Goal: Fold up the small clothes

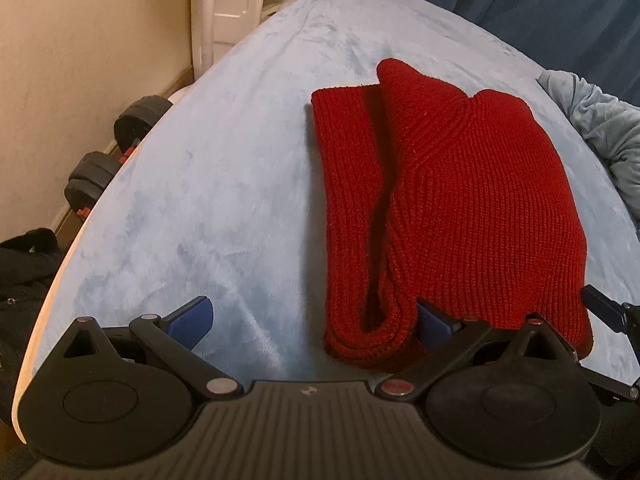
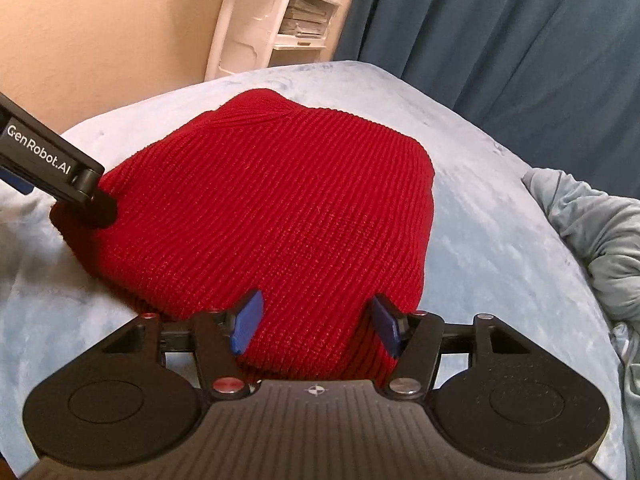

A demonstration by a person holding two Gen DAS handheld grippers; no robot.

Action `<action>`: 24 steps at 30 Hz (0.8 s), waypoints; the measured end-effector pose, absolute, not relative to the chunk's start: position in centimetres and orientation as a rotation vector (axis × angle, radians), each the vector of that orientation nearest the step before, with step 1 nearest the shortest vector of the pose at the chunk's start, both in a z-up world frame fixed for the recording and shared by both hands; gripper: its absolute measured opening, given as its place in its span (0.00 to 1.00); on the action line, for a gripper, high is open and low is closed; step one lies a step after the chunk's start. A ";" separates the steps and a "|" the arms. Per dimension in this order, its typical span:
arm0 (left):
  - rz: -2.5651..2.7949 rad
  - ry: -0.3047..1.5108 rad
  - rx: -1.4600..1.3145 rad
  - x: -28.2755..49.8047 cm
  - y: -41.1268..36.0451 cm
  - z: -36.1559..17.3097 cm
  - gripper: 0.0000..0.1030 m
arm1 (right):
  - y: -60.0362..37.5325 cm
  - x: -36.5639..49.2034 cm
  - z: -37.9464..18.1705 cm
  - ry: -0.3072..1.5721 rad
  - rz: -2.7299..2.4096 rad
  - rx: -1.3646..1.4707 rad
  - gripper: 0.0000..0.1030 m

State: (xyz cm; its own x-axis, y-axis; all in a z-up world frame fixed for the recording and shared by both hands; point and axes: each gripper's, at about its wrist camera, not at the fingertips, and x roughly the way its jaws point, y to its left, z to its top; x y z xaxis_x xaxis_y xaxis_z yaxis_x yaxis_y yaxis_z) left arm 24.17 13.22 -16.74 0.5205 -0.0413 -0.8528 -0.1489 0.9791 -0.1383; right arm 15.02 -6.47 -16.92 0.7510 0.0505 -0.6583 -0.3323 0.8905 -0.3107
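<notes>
Nearest in the left wrist view, the left gripper [image 1: 314, 322] is seen with its jaws spread wide; its left blue pad [image 1: 192, 320] stands over bare cover, its right pad [image 1: 434, 322] sits against the near rolled edge of the red knit hat [image 1: 460, 200], and nothing is clamped between them. The hat's folded brim lies in the gap between the pads without being pressed. In the right wrist view, the right gripper [image 2: 316, 326] is observed partly parted, its two blue pads [image 2: 248, 320] flanking the near hem of the hat [image 2: 280, 200]; the knit bulges between them, but whether the pads press on it cannot be told. The hat is laid flat on the light blue plush cover [image 1: 200, 160] of the bed, folded over itself, with a ribbed band running along its left side in the left view. A black bar marked "GenRobot.AI" [image 2: 44, 160] is seen touching the hat's left edge. A crumpled pale grey-blue cloth [image 2: 592, 232] lies at the right rim of the bed. Black dumbbells [image 1: 116, 148] are noted on the floor to the left. Farther back, a white shelf unit [image 2: 280, 16] and dark blue curtains [image 2: 500, 32] are recorded against the wall.
</notes>
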 end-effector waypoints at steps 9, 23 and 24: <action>0.063 1.012 -0.158 22.9 13.5 -16.0 1.00 | -6.4 14.3 -16.2 0.735 0.232 -0.438 0.62; 0.098 0.945 0.042 12.5 11.3 -9.6 1.00 | -7.7 5.3 -8.6 0.700 0.275 -0.329 0.77; 0.093 0.941 0.038 11.8 11.2 -9.3 1.00 | -7.9 4.4 -8.0 0.681 0.277 -0.323 0.77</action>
State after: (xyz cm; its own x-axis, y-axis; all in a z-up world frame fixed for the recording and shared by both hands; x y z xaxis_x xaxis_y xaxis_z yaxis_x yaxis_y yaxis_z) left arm 11.76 11.15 -9.27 0.5850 0.0961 -0.8053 -0.0631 0.9953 0.0730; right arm 4.40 -7.88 -7.96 0.7436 0.1441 -0.6529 -0.3525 0.9143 -0.1997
